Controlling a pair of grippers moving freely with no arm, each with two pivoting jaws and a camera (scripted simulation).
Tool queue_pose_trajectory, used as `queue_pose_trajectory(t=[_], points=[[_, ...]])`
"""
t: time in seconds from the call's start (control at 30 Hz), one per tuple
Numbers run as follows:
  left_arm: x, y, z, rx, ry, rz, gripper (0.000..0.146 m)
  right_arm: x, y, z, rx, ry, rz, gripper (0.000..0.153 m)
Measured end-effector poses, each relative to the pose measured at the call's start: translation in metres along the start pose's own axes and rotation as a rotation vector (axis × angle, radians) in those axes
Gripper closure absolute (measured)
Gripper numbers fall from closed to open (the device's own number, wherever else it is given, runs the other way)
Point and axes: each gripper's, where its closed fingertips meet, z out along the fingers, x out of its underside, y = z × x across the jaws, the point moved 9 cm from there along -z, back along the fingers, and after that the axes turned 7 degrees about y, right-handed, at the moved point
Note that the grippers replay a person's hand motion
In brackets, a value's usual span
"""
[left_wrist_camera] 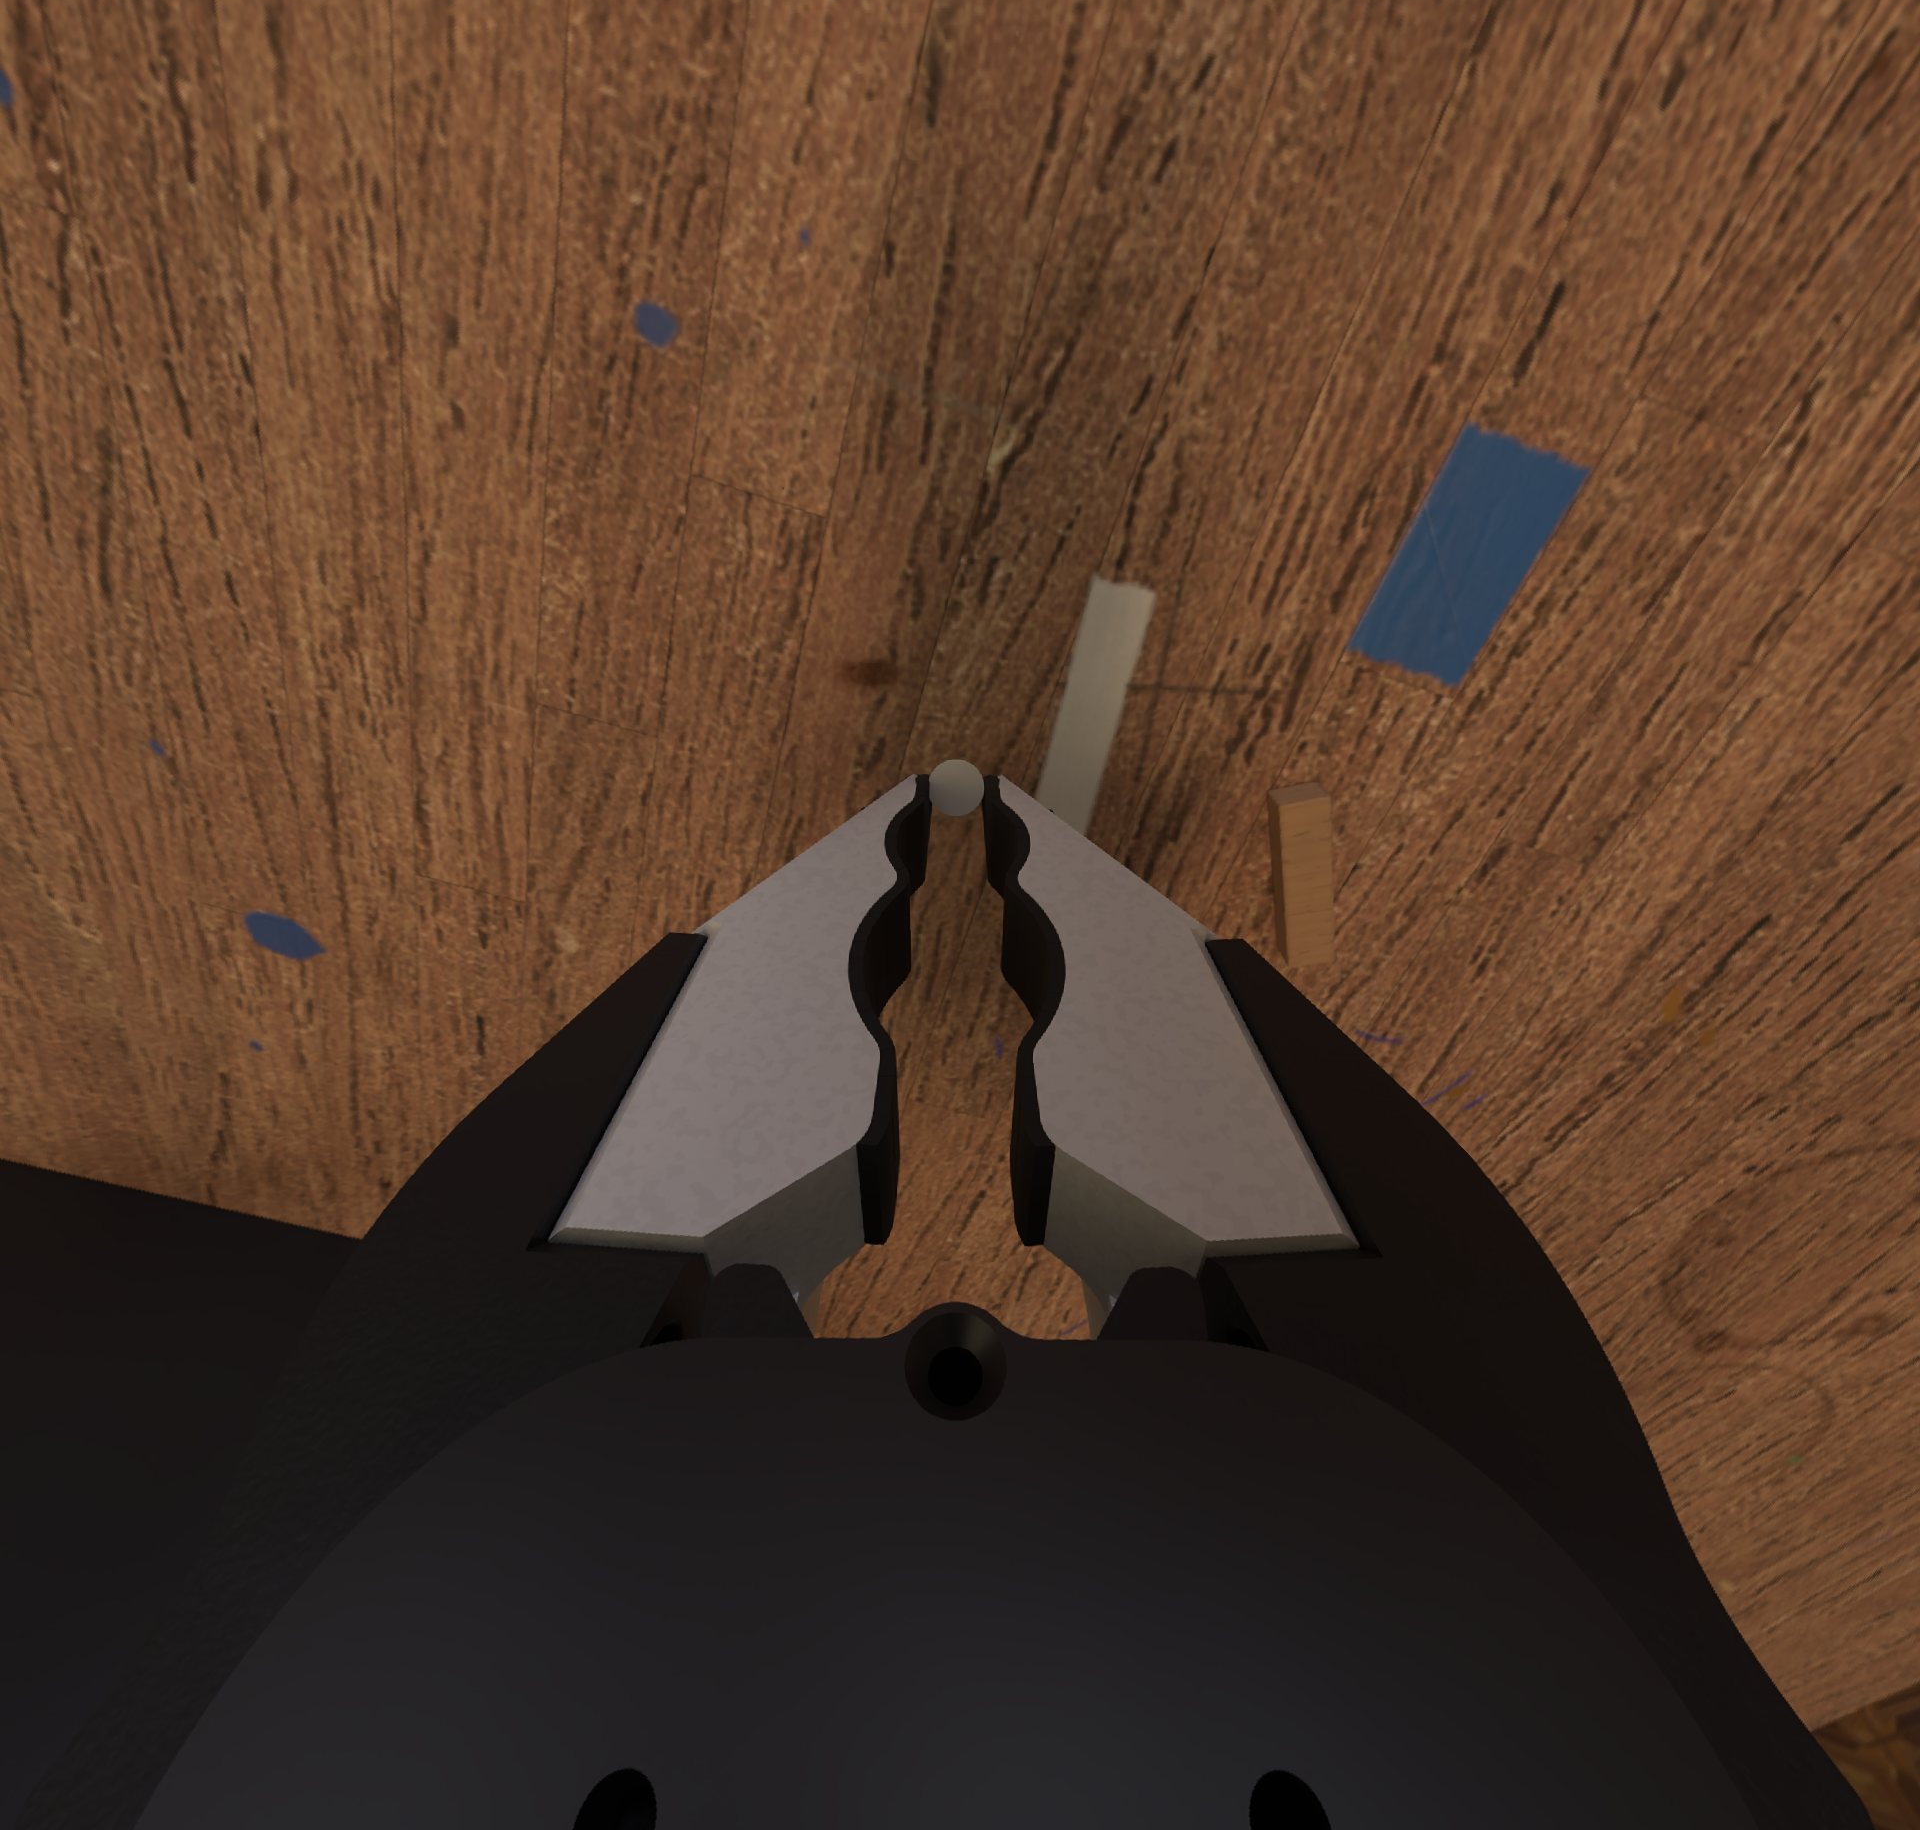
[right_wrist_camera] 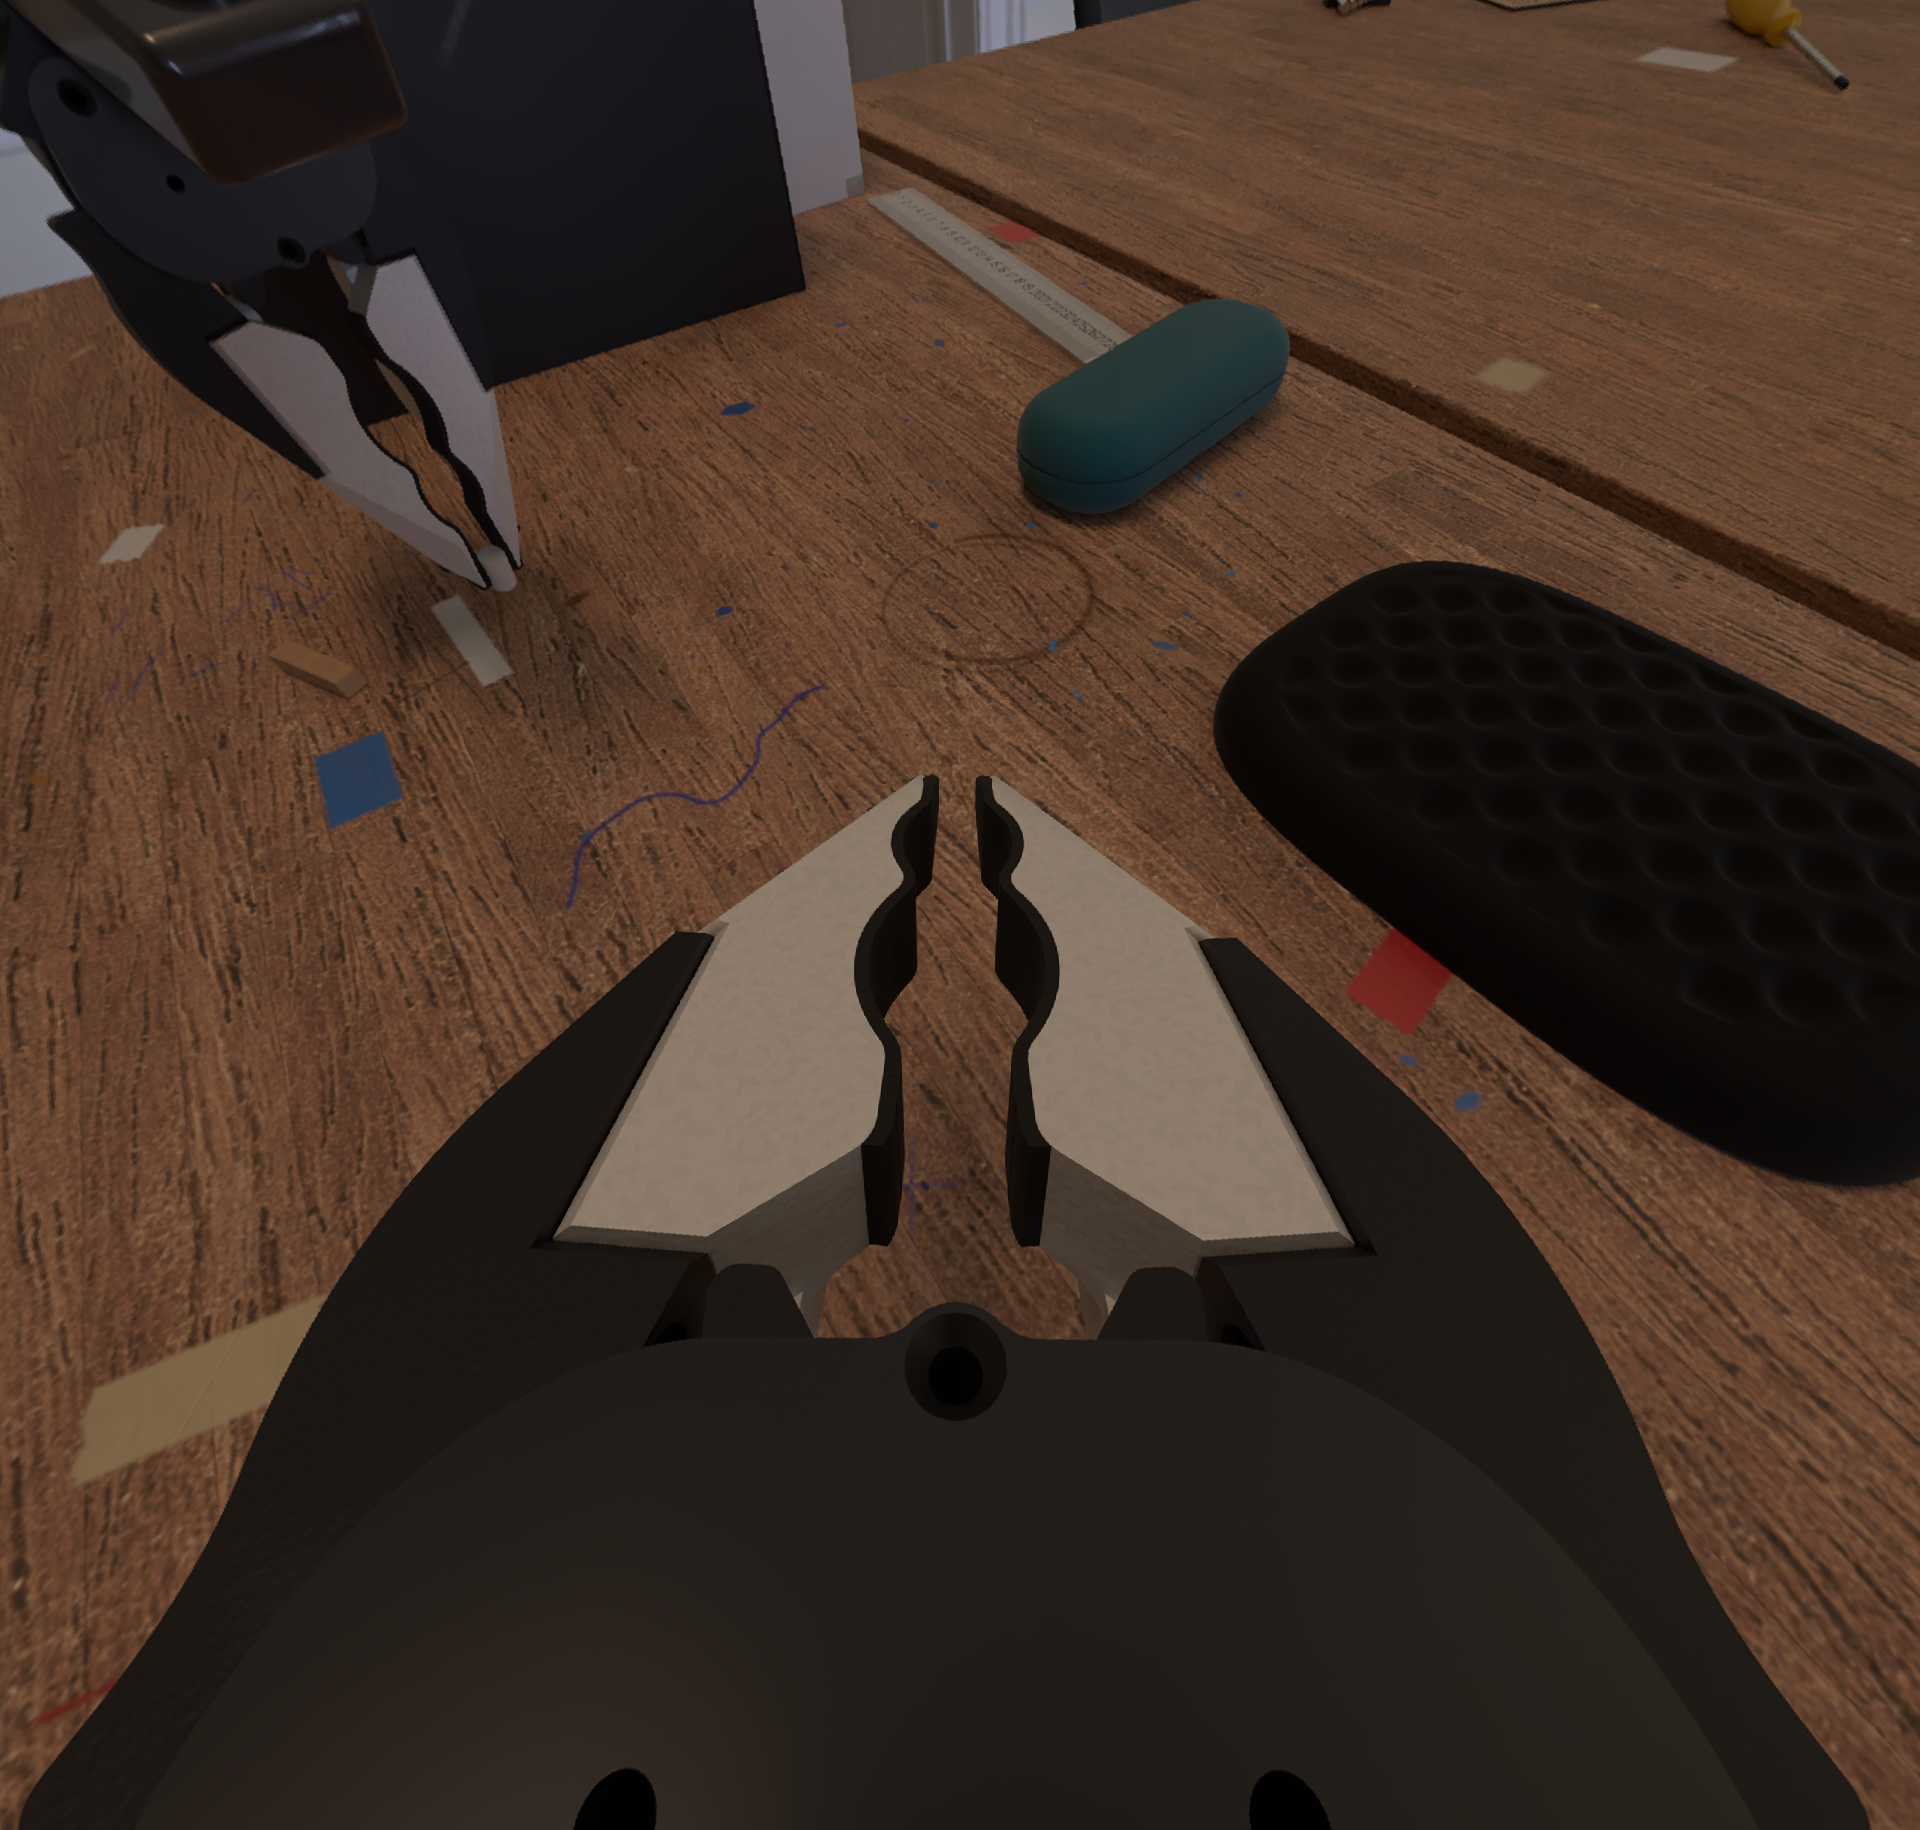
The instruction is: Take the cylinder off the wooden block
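My left gripper (left_wrist_camera: 956,793) is shut on a small pale cylinder (left_wrist_camera: 956,785), seen end-on between its fingertips, held just above the wooden table. The small wooden block (left_wrist_camera: 1301,871) lies on the table to the right of the tips, apart from the cylinder. In the right wrist view the left gripper (right_wrist_camera: 494,567) points down at the far left with the cylinder (right_wrist_camera: 504,575) at its tips, and the block (right_wrist_camera: 317,666) lies below and to its left. My right gripper (right_wrist_camera: 956,793) is empty, its jaws nearly together, low over the table.
A teal oval case (right_wrist_camera: 1153,404) and a black dimpled pad (right_wrist_camera: 1579,845) lie to the right. A dark box (right_wrist_camera: 582,118) stands behind the left gripper. A ruler (right_wrist_camera: 997,274), a yellow screwdriver (right_wrist_camera: 1766,9) and tape patches (left_wrist_camera: 1465,554) lie on the table.
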Motion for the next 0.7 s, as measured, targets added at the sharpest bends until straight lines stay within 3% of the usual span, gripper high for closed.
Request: queue_pose_trajectory(t=[0.7], points=[[-0.0051,0.0098,0.0002,0.059,0.07,0.078,0.137,0.0072,0.0006,0.0079,0.01,0.058,-0.034,0.146]])
